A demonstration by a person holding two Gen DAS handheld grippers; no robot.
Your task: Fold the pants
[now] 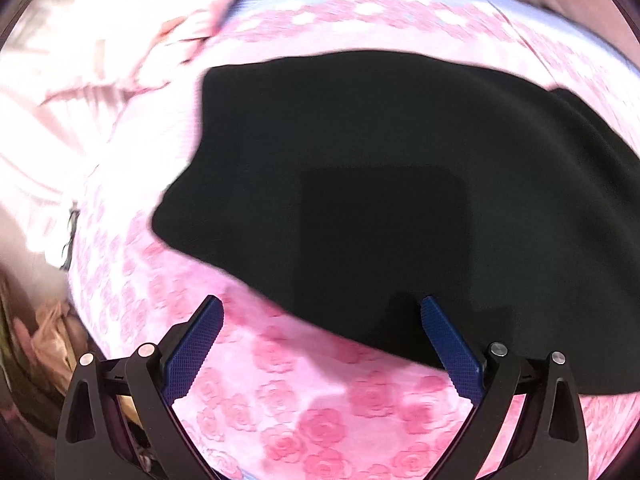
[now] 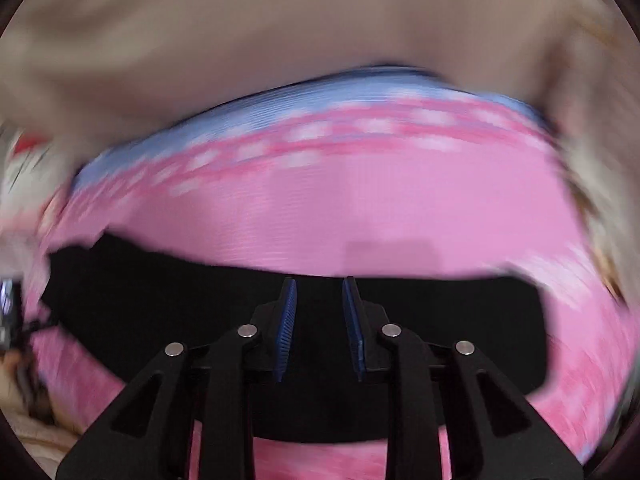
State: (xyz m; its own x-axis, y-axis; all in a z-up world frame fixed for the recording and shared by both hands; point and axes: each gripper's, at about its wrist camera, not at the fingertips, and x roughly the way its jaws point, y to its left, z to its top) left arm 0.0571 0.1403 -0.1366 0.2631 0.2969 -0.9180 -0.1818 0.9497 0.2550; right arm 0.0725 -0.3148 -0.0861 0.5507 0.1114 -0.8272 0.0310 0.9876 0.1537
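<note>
Black pants (image 1: 380, 184) lie folded flat on a pink rose-patterned bedspread (image 1: 304, 412). My left gripper (image 1: 320, 308) is wide open and empty, just above the near edge of the pants, its right finger over the black cloth. In the right wrist view the pants (image 2: 160, 320) show as a black band across the lower frame. My right gripper (image 2: 320, 292) hovers over them with its blue pads a narrow gap apart, nothing between them. That view is blurred by motion.
A pale pink quilt or pillow (image 1: 92, 60) lies bunched at the bed's left. The bedspread has a blue border (image 2: 304, 96) at the far edge, with a beige wall (image 2: 280, 20) beyond. Brownish clutter (image 1: 44, 340) sits beside the bed at lower left.
</note>
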